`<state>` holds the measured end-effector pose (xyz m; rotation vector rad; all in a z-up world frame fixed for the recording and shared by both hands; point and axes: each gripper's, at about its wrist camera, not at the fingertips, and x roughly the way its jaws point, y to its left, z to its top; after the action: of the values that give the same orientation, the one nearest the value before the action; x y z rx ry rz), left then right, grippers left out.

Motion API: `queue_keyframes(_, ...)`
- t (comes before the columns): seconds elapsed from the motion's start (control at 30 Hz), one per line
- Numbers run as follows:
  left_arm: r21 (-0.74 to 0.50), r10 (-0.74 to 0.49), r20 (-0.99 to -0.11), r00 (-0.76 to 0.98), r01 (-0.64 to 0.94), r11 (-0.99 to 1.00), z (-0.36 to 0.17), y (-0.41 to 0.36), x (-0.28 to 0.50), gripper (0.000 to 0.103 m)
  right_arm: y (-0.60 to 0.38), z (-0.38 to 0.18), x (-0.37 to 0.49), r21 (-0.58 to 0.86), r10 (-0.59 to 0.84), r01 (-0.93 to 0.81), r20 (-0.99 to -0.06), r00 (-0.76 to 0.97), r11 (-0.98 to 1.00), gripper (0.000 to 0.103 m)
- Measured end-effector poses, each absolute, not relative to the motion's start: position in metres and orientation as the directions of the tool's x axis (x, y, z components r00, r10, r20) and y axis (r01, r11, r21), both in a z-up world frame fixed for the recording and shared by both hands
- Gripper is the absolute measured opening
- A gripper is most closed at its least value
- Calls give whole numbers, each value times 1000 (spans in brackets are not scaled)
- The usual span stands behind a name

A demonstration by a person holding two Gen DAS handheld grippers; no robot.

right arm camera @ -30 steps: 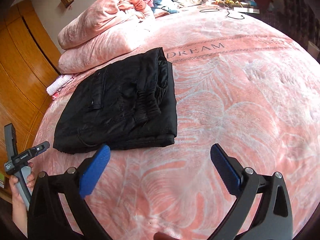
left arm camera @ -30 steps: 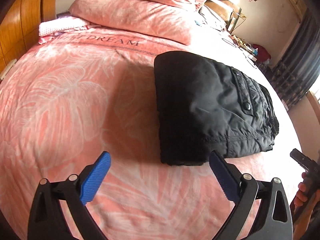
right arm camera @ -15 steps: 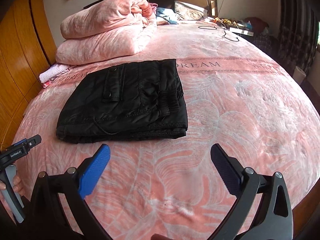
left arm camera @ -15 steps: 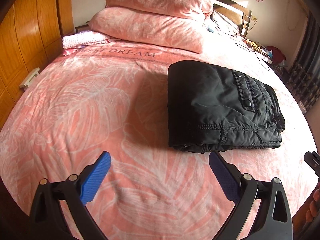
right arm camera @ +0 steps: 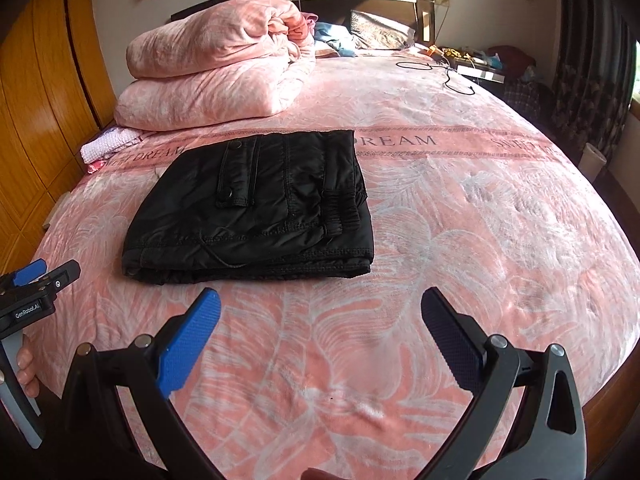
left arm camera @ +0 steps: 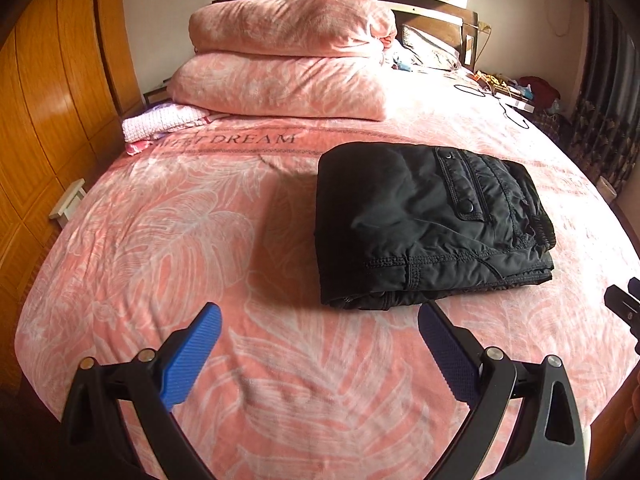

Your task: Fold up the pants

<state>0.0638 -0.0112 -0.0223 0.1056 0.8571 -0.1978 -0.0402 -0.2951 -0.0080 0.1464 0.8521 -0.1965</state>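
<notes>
Pants: black pants (left arm camera: 432, 226) lie folded in a compact stack on the pink bedspread (left arm camera: 168, 240).
Right view only: elastic waistband (right arm camera: 344, 210), a hand (right arm camera: 26, 364) on the other tool's grip.
Left gripper (left arm camera: 318, 344): spread, empty, above the bedspread near the stack.
Right gripper (right arm camera: 320, 330): spread, empty, short of the pants.
</notes>
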Motion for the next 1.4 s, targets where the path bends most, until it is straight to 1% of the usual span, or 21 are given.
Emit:
queue_keyframes(0.4,47,-107,-769,630,224,974,-28,-19,62,99,-295,-11,-40,53,-116,239,-762,638,970,100)
queue_keyframes(0.63,44,-107,-768,631,219,975,-30,-18,63,99,-290,-10,-38,26,-138,243,-763,632,970,100)
queue_keyframes(1.4,44,-109,-779,617,228,973,-36,-19,66,99,-288,-16,-35,38,-122,236,-769,628,971,100)
